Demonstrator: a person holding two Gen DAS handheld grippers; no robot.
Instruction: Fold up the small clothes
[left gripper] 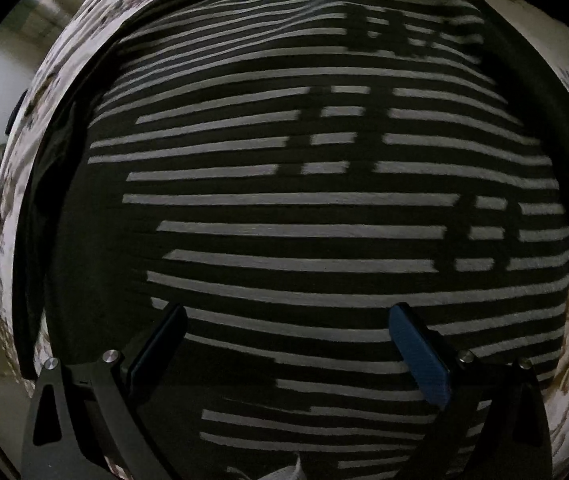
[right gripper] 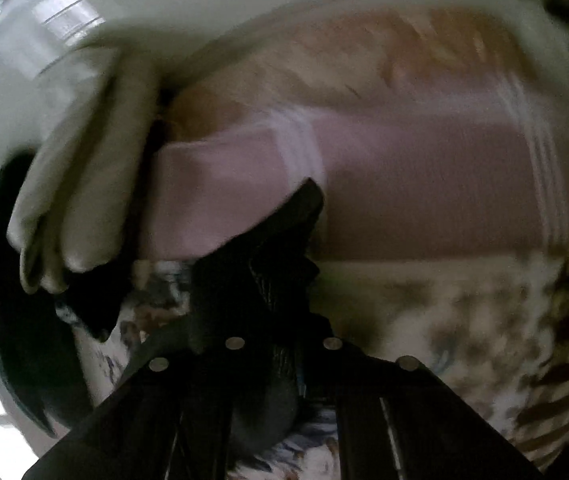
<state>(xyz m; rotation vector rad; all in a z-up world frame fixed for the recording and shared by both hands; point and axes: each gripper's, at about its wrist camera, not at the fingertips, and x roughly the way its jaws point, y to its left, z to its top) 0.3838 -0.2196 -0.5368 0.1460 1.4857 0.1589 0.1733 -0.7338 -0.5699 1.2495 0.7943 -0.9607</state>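
Left tongs [left gripper: 284,344] spread over one striped garment [left gripper: 304,200]; right tongs [right gripper: 280,280] pinching one dark cloth [right gripper: 284,220].

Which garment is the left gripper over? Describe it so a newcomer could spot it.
Start from the floral-print surface that fills the left wrist view's edges. Spread across its middle lies the striped garment, directly beyond the open left gripper. Its dark fabric with pale horizontal stripes sets it apart from the pink folded cloth in the right wrist view.

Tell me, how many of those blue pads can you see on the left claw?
2: one blue pad lower right, another lower left, edge-on and dark, both over the striped garment.
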